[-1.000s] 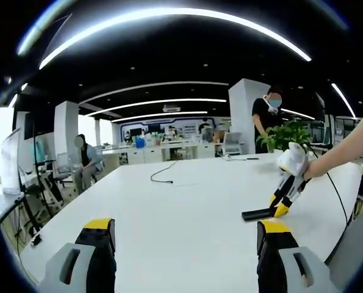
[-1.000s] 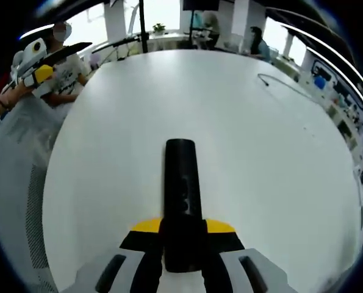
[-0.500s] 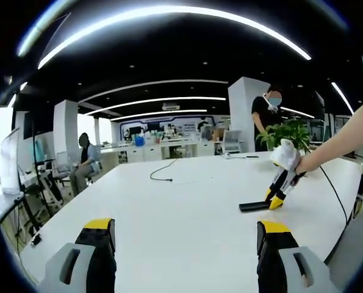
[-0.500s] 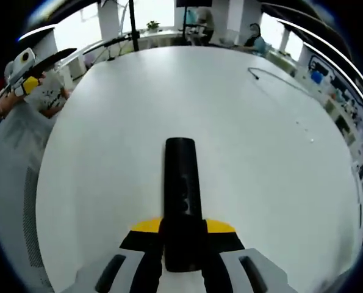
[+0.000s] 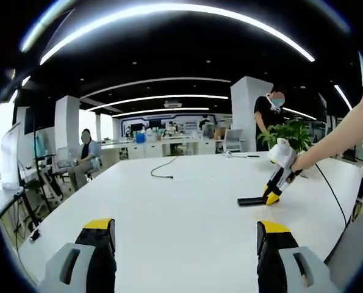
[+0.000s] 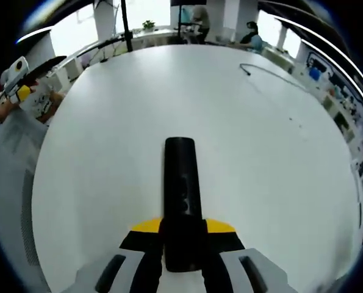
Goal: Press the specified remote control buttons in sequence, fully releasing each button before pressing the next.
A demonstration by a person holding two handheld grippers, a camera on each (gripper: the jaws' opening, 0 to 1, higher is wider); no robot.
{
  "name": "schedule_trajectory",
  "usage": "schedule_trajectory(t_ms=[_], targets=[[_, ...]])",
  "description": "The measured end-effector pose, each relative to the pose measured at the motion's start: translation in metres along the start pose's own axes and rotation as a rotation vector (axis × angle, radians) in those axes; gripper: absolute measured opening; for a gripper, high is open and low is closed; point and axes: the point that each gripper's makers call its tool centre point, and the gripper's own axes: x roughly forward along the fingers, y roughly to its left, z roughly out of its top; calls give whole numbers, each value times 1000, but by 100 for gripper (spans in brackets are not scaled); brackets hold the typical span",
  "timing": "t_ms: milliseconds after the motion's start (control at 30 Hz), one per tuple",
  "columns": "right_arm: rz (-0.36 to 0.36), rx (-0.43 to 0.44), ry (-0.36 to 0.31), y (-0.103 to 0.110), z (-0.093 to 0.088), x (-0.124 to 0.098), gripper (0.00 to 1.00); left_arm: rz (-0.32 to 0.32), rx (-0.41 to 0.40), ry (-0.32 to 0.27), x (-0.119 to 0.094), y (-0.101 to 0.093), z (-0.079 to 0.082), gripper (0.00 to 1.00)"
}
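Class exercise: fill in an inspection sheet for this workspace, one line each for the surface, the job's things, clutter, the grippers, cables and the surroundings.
Surface: white table, broad and plain.
Job's things: black remote control, one end between the right gripper's jaws; in the left gripper view it looks level, close to the tabletop.
Clutter: nothing seen near the remote.
Grippers: right gripper shut on the remote; left gripper open, holding nothing, jaws wide apart.
Cables: black cable lying loose at the table's far part.
Surroundings: open office with ceiling light strips, a potted plant, a seated person and a standing person beyond the table.
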Motion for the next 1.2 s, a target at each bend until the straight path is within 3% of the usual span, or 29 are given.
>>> schedule_trajectory(t_ms=[700, 900, 1200], targets=[[37, -74, 57, -29, 5, 2, 21, 3, 2, 24, 2, 2, -4, 100], [32, -64, 67, -38, 7, 3, 21, 34, -5, 24, 1, 9, -4, 100], [33, -58, 103, -53, 8, 3, 21, 19, -2, 25, 2, 5, -5, 100]])
